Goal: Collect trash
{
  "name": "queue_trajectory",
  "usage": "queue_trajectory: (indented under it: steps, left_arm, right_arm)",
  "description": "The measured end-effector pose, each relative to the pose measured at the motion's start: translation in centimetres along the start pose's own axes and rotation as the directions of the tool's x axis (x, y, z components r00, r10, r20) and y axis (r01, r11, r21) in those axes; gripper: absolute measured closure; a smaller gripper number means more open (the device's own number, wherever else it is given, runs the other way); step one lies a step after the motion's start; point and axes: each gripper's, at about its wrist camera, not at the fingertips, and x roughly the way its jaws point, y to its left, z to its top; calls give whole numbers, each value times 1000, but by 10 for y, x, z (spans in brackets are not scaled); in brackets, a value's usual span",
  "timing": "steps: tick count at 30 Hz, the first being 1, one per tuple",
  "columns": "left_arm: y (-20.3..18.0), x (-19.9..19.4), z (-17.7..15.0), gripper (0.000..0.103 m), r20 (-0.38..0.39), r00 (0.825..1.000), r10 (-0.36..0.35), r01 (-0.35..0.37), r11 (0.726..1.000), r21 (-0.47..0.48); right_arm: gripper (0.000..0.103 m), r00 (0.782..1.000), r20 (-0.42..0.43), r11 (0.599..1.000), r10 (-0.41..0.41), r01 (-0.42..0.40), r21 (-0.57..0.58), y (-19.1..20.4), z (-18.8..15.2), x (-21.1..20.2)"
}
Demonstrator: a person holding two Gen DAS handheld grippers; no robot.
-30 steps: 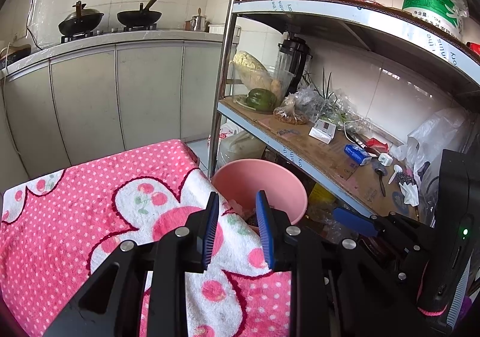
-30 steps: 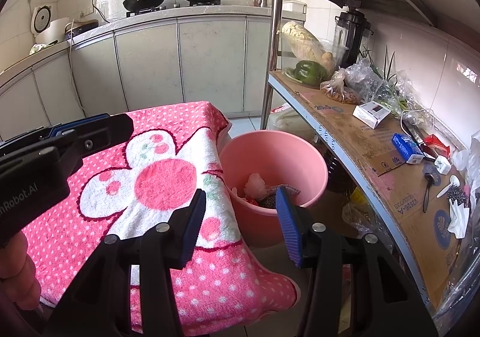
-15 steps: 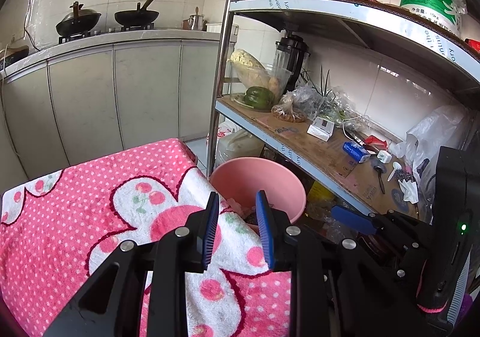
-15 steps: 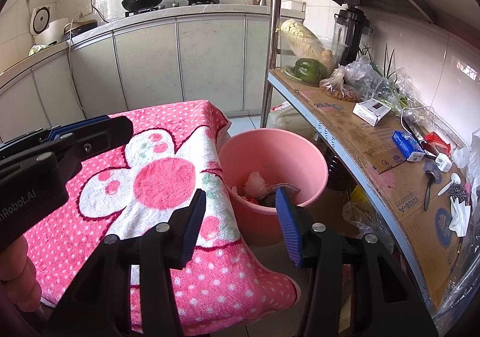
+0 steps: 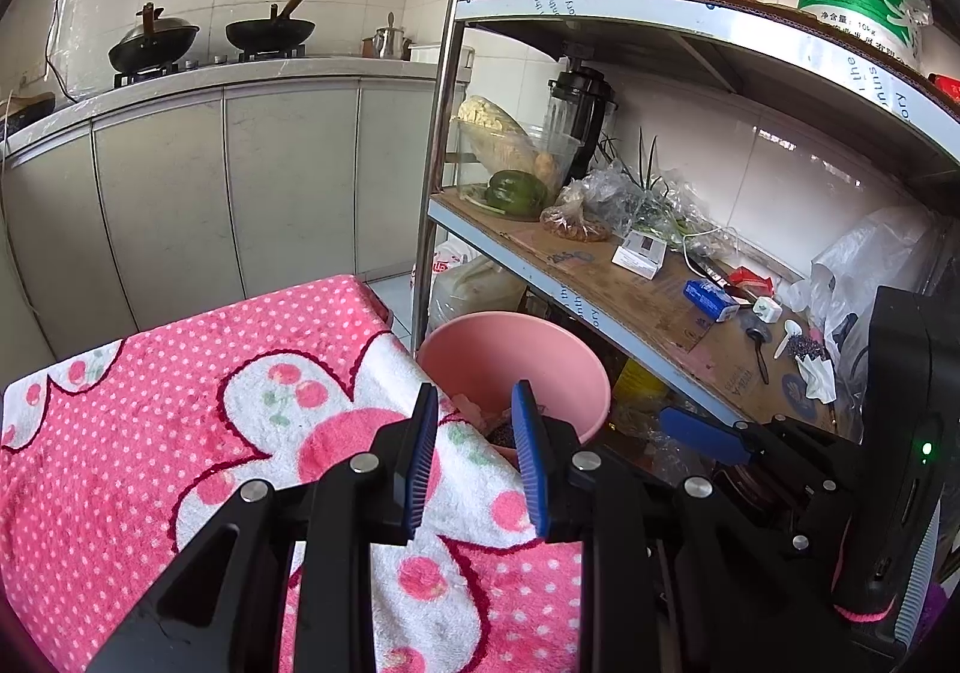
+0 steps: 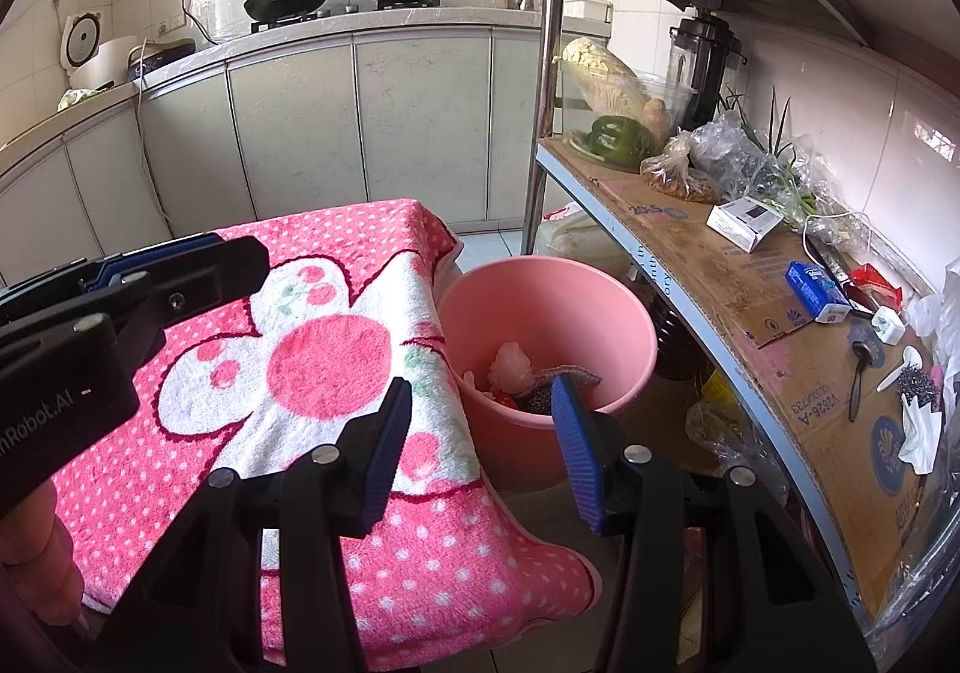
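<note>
Trash (image 6: 528, 379), a lumpy pale-pink wad w/ dark scraps beside it, sits at the bottom of a round, smooth pink plastic bucket (image 6: 600, 307) on the floor, wedged btwn a table draped in fluffy terry cloth (image 6: 336, 325) and a metal shelving rack (image 6: 708, 325).

From left in the right wrist view: the left gripper (image 6: 180, 259), matte black w/ blue pads, juts in over the cloth, a bit of the person's hand (image 6: 36, 559) under it. In the left wrist view its ribbed blue pads (image 5: 420, 457) stand a narrow gap apart w/ nothing btwn them, framing the cloth's edge and the bucket rim.

Centre: the cloth is hot pink w/ white polka dots and a big white flower shape outlined in dark red, its corner hanging off the table's front edge.

Right: the right gripper (image 6: 480, 448) hangs above the bucket's near rim, jaws spread wider, empty, touching nothing. Beyond, the rack's lower shelf is lined w/ flattened brown cardboard (image 6: 750, 277) carrying crinkled clear bags, a small white box, a blue packet. Grey cabinet doors (image 6: 360, 133) w/ two black woks on top close the background.
</note>
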Motion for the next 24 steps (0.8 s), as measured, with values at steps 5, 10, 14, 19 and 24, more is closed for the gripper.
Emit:
queue_trajectory:
  steps: [5,10,14,19,24]
  left_arm:
    - [0,0,0,78,-3,1000,-2,2,1000,0]
    - [0,0,-1,78,-5,1000,-4,4,1000,3]
    - [0,1,-1,78,-6,1000,-5,5,1000,3]
    - [-1,1,-1,78,-7,1000,-5,5,1000,3]
    - [-1,3,-2,78,-14,1000,-7,7,1000,7]
  right_arm:
    - [54,1000,-1,1000,1,-1,-1,0,0,0]
    - [54,1000,-3,1000,2,-2,0,0,-1,1]
    - [54,1000,-3,1000,2,-2,0,0,-1,1]
    - [54,1000,-6,1000,3,-3,0,0,-2,3]
    - [54,1000,-11,1000,6,-6,0,0,-4,7]
